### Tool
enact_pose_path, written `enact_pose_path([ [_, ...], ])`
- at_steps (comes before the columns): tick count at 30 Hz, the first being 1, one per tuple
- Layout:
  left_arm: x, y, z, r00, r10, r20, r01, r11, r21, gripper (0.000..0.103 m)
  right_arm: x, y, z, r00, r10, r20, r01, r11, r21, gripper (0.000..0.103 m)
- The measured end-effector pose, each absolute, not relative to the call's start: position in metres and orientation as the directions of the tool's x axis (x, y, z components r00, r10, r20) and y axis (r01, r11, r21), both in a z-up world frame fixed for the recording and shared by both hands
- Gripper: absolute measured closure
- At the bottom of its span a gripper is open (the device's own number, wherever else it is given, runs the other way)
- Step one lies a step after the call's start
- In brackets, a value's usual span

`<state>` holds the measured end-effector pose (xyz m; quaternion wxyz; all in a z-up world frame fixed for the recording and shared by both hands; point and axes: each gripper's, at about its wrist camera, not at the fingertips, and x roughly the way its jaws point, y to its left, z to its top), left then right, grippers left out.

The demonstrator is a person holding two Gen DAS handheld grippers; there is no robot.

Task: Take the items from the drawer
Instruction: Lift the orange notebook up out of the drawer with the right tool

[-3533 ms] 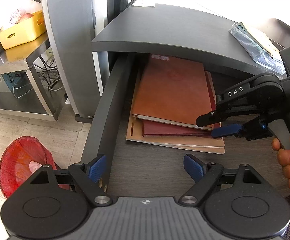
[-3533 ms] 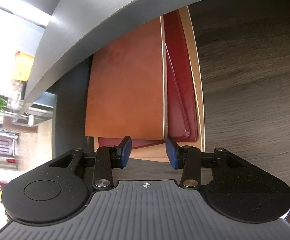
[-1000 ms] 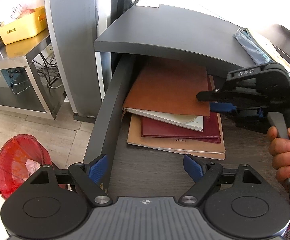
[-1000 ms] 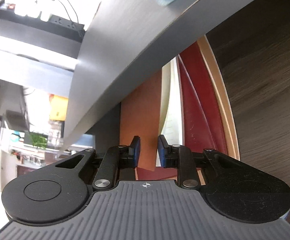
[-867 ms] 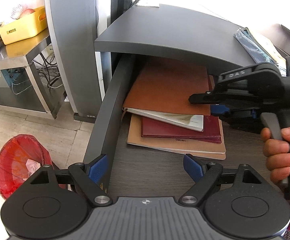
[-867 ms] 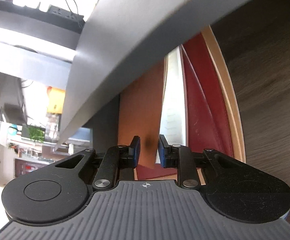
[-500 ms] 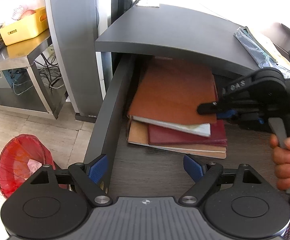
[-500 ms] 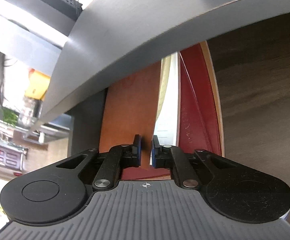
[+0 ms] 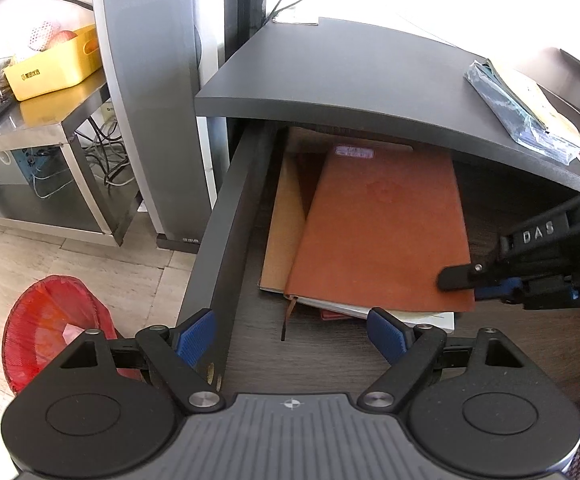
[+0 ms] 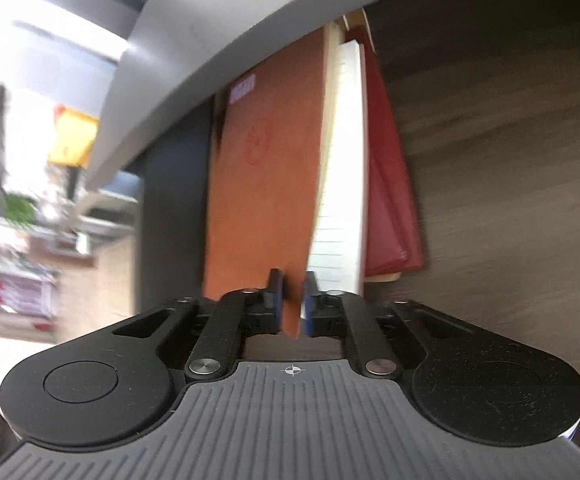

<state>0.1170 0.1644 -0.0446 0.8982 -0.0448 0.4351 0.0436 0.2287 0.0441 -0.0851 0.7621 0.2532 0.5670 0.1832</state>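
Right gripper [image 10: 292,304] pinching the brown notebook [image 9: 382,232] cover
Left gripper [image 9: 292,332] gapes wide, empty (over the drawer [image 9: 217,240]).

Blown-out window glare, fisheye bending, motion-blurred right view.

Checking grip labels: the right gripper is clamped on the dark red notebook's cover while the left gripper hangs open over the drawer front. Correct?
Not quite. The right gripper is clamped on the orange-brown notebook's cover, as the right wrist view shows; the dark red notebook lies beneath. The left gripper is open.
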Motion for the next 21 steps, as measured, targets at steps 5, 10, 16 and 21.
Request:
enact_pose_path([
  [5,0.116,0.159,-0.045,0.617,0.037,-0.786,-0.104,0.994,-0.035,0.019,0.212,0.019,-0.089,0.297,0.508,-0.809,0.007,0.846,0.534,0.061],
  [10,0.116,0.153,-0.046,0.613,0.03,-0.789,-0.091,0.995,-0.033,0.019,0.197,-0.016,-0.107,0.258,0.523,-0.812,0.081,0.826,0.558,0.057],
  [16,0.116,0.151,-0.045,0.616,0.028,-0.787,-0.091,0.995,-0.036,0.019,0.204,-0.03,-0.133,0.204,0.601,-0.773,0.222,0.741,0.634,0.054],
  [21,0.118,0.153,-0.048,0.612,0.029,-0.791,-0.1,0.994,-0.041,0.019,0.211,-0.033,-0.148,0.168,0.658,-0.734,0.313,0.671,0.672,0.049],
])
